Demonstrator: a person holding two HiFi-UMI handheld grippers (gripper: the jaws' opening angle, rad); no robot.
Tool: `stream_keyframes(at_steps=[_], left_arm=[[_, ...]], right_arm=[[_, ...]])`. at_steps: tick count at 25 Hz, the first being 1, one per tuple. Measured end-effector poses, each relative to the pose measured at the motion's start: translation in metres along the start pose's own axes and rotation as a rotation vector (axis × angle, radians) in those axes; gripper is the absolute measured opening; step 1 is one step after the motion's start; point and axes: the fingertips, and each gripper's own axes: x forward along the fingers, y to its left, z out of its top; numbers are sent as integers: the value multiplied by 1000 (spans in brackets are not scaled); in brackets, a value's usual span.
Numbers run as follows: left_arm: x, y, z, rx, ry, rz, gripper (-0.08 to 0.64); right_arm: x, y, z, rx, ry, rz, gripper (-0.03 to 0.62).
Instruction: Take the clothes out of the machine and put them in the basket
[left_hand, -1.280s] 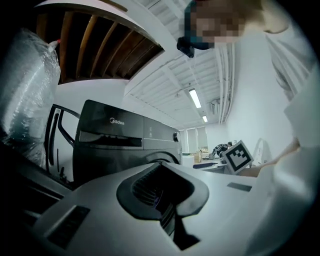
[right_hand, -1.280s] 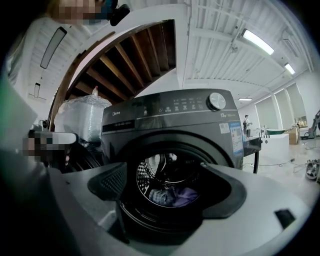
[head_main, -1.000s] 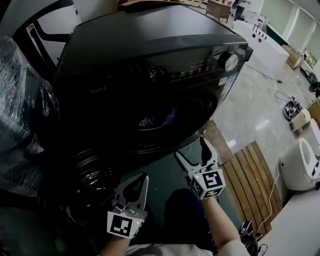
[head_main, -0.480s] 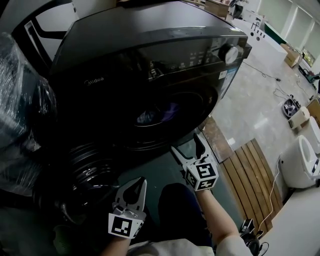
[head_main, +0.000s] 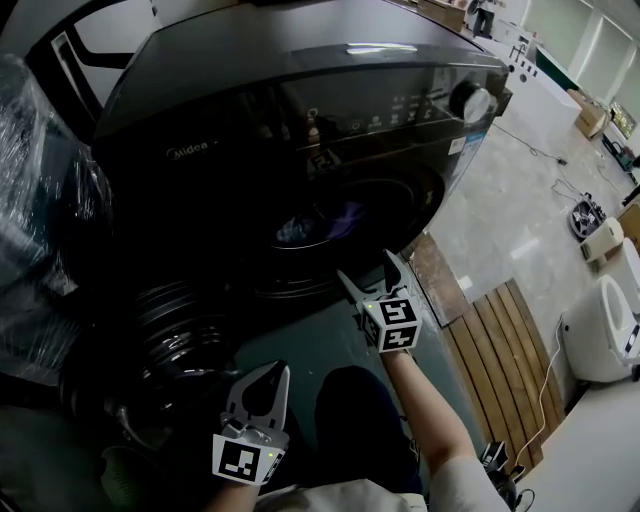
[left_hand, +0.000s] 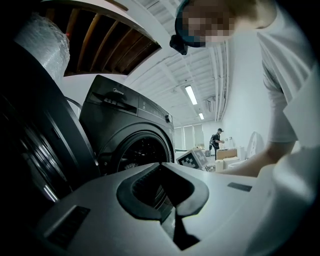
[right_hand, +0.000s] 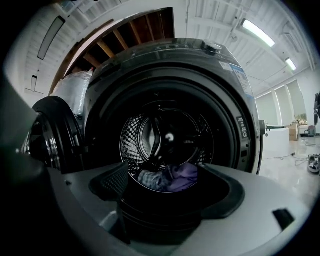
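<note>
The dark front-loading washing machine (head_main: 300, 120) stands with its round door (head_main: 165, 345) swung open to the left. Inside the drum lie bluish and purple clothes (head_main: 318, 222), seen again as clothes (right_hand: 167, 176) low in the drum in the right gripper view. My right gripper (head_main: 368, 268) is open and empty. It hangs just before the lower rim of the opening, and my right gripper (right_hand: 167, 192) faces straight into the drum. My left gripper (head_main: 268, 372) is further back, near the door, apart from the clothes. The jaws of my left gripper (left_hand: 162, 192) are shut on nothing.
A bulky plastic-wrapped load (head_main: 35, 200) stands left of the machine. A wooden slatted board (head_main: 500, 350) lies on the floor to the right, with a white appliance (head_main: 600, 330) beyond it. Something pale green (head_main: 115, 472) shows at the bottom left edge. A person (left_hand: 217, 138) stands far off.
My right gripper has moved forward and lower, closer to the machine's opening, still open. My left gripper has sunk a little and stays shut.
</note>
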Motion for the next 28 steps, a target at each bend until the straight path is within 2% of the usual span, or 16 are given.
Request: stream_keyframes(at_steps=[17, 22, 28], left_arm=[[-15, -22, -12, -20, 18, -3, 21], [-21, -27, -21, -31, 70, -22, 21], [-27, -26, -30, -39, 86, -12, 21]], right_arm=[[97, -38, -30, 22, 78, -60, 414], [121, -45, -38, 50, 102, -85, 410], [147, -48, -44, 54, 128, -99, 394]])
